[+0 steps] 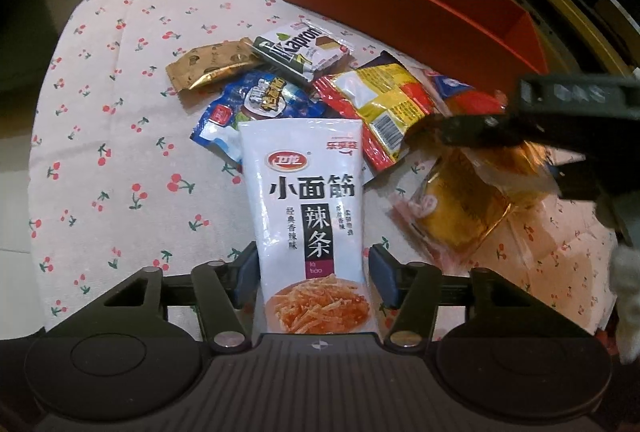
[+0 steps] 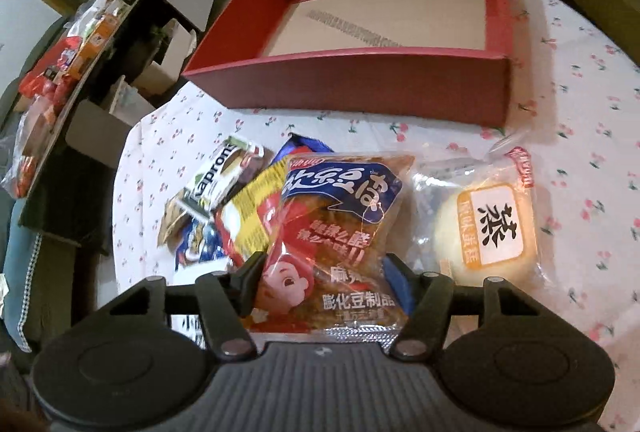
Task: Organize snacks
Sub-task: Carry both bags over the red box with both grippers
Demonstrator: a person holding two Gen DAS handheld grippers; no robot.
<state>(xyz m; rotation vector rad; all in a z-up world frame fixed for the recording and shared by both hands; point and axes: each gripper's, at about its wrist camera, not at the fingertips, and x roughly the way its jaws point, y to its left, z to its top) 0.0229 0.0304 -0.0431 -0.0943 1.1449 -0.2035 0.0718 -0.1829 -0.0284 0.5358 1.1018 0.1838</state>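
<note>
Light, soft, crinkly white plastic spicy-strip packet (image 1: 310, 228), bottom centre, is pinched at its lower sides by left gripper (image 1: 312, 274); right gripper (image 2: 326, 288) is clamped on red-orange foil bean-snack packet (image 2: 340, 244).

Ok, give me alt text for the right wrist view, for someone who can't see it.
The right gripper straddles a red-and-blue snack packet on a cherry-print tablecloth. A wrapped steamed cake lies to its right, more snack packets to its left, and an empty red box sits behind.
</note>
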